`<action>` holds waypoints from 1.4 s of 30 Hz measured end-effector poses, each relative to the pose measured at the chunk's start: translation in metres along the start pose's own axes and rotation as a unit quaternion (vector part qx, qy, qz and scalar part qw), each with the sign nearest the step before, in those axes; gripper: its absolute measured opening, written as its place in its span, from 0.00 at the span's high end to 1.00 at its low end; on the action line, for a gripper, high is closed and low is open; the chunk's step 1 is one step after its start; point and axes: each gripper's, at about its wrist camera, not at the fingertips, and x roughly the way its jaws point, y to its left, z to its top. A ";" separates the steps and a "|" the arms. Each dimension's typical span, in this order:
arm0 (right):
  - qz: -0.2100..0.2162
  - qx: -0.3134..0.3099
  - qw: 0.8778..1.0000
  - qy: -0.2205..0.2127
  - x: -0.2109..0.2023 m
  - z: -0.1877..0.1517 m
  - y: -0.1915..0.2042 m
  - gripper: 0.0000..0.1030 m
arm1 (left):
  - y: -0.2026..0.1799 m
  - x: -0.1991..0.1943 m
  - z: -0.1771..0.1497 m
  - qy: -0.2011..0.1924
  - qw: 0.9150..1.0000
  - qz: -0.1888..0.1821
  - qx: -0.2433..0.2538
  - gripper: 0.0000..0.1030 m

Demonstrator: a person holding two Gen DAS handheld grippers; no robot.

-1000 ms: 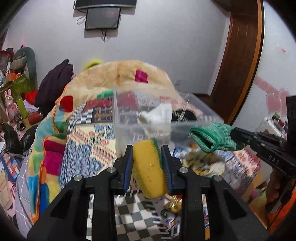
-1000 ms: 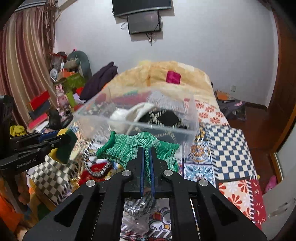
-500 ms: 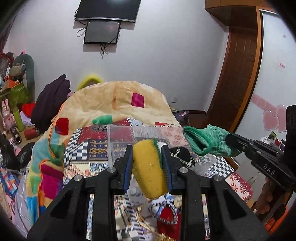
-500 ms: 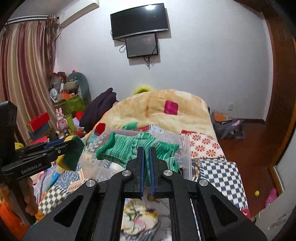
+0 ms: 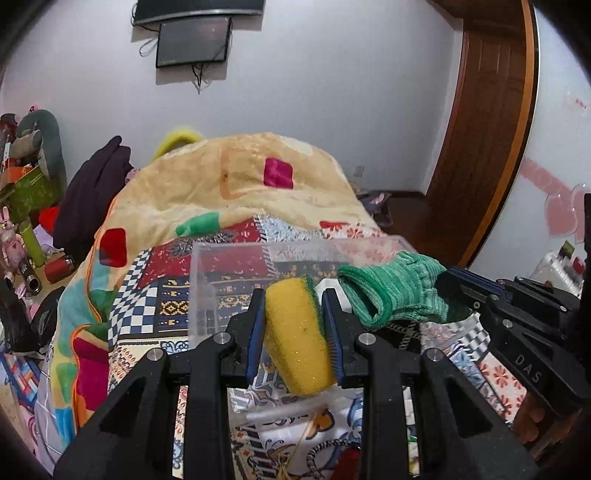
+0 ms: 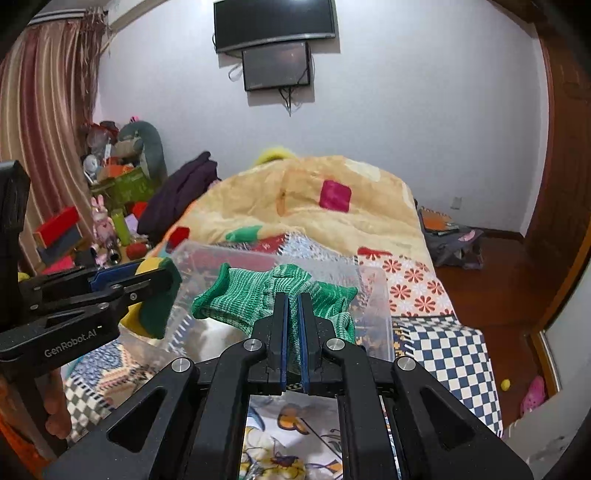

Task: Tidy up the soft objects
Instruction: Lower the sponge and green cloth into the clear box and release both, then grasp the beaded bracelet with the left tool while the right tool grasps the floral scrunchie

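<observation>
Bed (image 6: 436,332) fills most of both views, covered in a patchwork quilt (image 5: 155,295), with a big cream-yellow blanket (image 5: 236,184) heaped at the far end. Dark purple garment (image 6: 181,199) lies off the blanket's far left, cluttered toys and boxes left of that. Wall at the back carries a TV (image 6: 275,22) with a smaller screen (image 6: 277,64) under it. Wooden door (image 5: 487,122) on the right. Clear plastic bin (image 5: 229,273) sits on the quilt mid-bed, near side facing the grippers; something white inside, blurred. Left gripper (image 5: 295,325) held above the quilt in front of the bin's near wall, jaws partly closed and squeezing a yellow sponge (image 5: 295,339) with a green scouring side, sponge upright between the pads. Right gripper (image 6: 291,332) just right of it, jaws nearly together, pinching a green knit glove (image 6: 269,295); glove's cuff end sticks out left, hanging in the air over the bin's near edge. Sponge and glove near each other, whether touching is unclear. Small yellow ball (image 6: 505,384) on the floor far right.
</observation>
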 end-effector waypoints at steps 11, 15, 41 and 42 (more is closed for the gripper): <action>-0.001 -0.007 0.999 0.042 0.016 -0.009 -0.003 0.89 | 0.000 0.021 -0.003 0.026 1.000 -0.009 -0.005 0.58; -0.004 -0.002 1.000 0.026 0.006 -0.005 -0.007 0.59 | 0.003 0.014 -0.002 0.017 1.000 -0.009 -0.013 0.47; 0.025 -0.023 0.998 0.049 -0.042 -0.054 0.002 0.22 | -0.004 -0.052 -0.059 0.018 1.000 -0.021 0.011 0.17; 0.029 -0.017 0.998 0.057 -0.042 -0.060 -0.001 0.22 | -0.007 -0.051 -0.063 0.023 0.999 -0.023 0.016 0.20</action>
